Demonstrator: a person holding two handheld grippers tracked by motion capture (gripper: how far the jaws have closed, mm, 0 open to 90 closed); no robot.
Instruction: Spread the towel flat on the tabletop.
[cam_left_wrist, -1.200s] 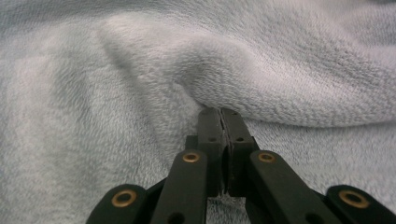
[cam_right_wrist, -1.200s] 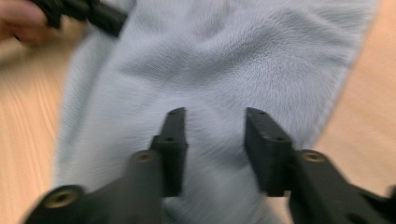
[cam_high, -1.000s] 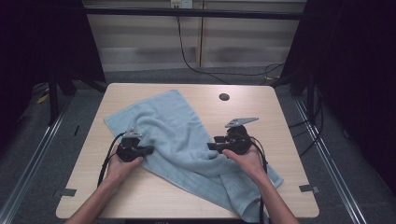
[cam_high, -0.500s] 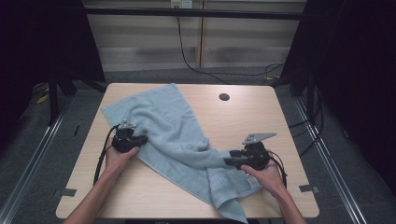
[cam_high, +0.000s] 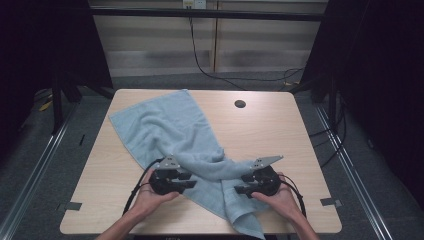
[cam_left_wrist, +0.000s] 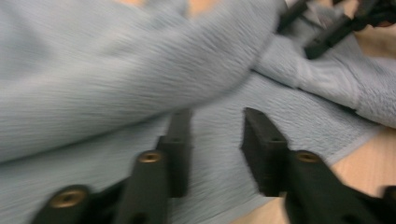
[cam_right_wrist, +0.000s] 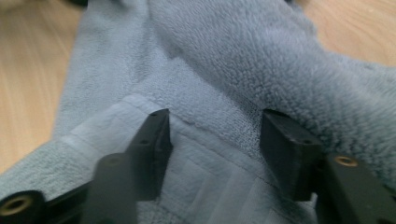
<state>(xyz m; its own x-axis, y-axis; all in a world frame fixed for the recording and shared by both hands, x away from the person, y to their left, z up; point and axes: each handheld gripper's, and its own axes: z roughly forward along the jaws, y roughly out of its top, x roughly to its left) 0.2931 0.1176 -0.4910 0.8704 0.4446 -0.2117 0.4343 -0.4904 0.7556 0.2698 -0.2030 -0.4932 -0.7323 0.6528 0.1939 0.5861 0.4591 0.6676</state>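
- The towel (cam_high: 170, 132) is light blue and lies slantwise over the counter (cam_high: 280, 135): its wide end is spread flat toward the upper left of the high view, and it narrows into a bunched, twisted band that runs down to the lower middle, where one end hangs over the near edge.
- The left hand-held gripper (cam_high: 186, 181) sits at the lower left of centre in the high view, lying against the towel's left edge. In the left gripper view its two black jaws stand apart over the cloth with nothing pinched between them, and a thick fold of towel (cam_left_wrist: 140, 70) rises just beyond their tips.
- The right hand-held gripper (cam_high: 242, 184) sits at the lower right of centre, on the other side of the narrow band. In the right gripper view its jaws are spread wide over the towel's flat hemmed border (cam_right_wrist: 205, 172), gripping nothing, with the fluffier pile bulging behind.
- The two face each other across the twisted stretch, close together.
- A small dark round hole (cam_high: 240, 104) marks the counter's upper right.
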